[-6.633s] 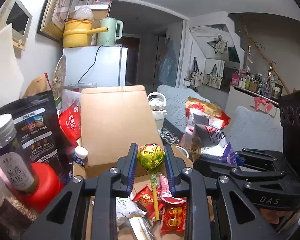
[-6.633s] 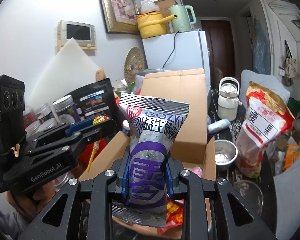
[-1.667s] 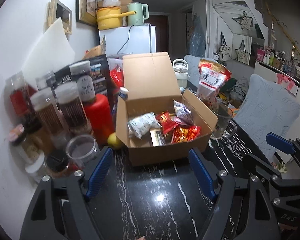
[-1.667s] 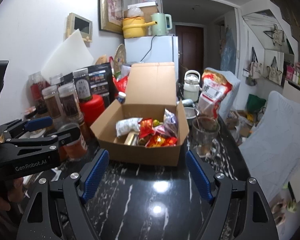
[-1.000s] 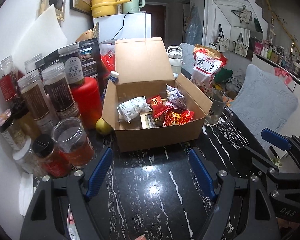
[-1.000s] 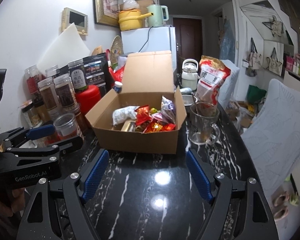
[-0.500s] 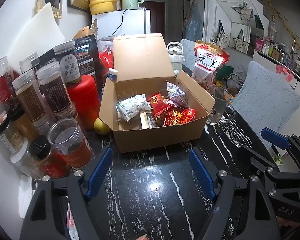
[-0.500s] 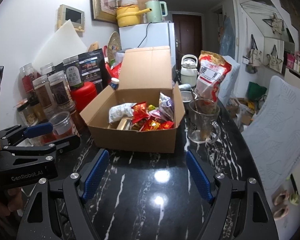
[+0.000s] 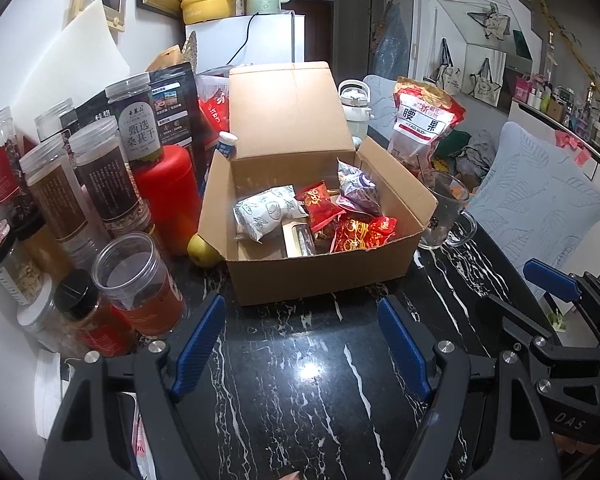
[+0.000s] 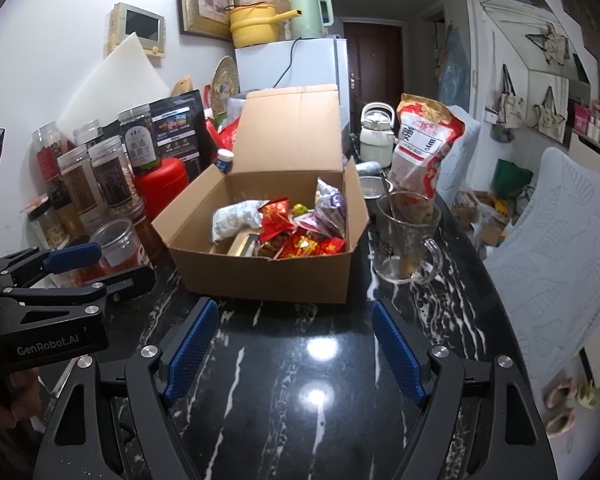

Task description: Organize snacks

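An open cardboard box stands on the black marble table, its lid up at the back. Inside lie a white patterned pack, red candy packs, a silver-purple bag and a green lollipop. My left gripper hovers open over the bare table in front of the box, nothing between its blue pads. My right gripper is likewise open and empty, a little to the right. Each gripper shows at the edge of the other's view.
Jars with dried goods and a red canister crowd the left. A yellow fruit lies by the box. A glass mug, a red-and-white snack bag, a white kettle and a grey cushion stand right.
Since several seconds ago the lollipop and the silver-purple bag have left the grippers and lie in the box. Both grippers have drawn back and opened; over the last second almost nothing moved.
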A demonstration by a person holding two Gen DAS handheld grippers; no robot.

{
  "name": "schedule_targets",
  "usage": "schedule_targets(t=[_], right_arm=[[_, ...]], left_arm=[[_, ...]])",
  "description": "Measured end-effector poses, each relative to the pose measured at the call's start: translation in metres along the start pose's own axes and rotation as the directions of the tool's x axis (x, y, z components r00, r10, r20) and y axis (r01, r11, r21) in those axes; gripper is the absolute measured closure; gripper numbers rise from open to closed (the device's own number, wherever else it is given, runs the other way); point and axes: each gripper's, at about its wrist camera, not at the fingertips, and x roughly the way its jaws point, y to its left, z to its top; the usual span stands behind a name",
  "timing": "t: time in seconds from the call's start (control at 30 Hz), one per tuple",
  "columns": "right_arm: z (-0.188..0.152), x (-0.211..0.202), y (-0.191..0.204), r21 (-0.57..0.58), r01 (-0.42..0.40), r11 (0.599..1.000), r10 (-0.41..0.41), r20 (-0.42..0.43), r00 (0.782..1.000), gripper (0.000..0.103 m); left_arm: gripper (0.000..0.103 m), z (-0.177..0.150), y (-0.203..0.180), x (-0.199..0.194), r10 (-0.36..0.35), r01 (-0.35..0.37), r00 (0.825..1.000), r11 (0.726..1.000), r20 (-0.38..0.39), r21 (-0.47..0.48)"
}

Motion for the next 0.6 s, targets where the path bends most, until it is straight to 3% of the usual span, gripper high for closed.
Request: schedule_targets(t=[0.6], right_arm=[[-0.0021,0.0066,-0.0007,-0.007,0.011,1.0,-0.011,-0.02,1.0,0.023]], left_arm=[[0.024,-0.0012,-0.0008,-0.0003,-0.007,0.007,1.0,1.0,0.001,0.003]])
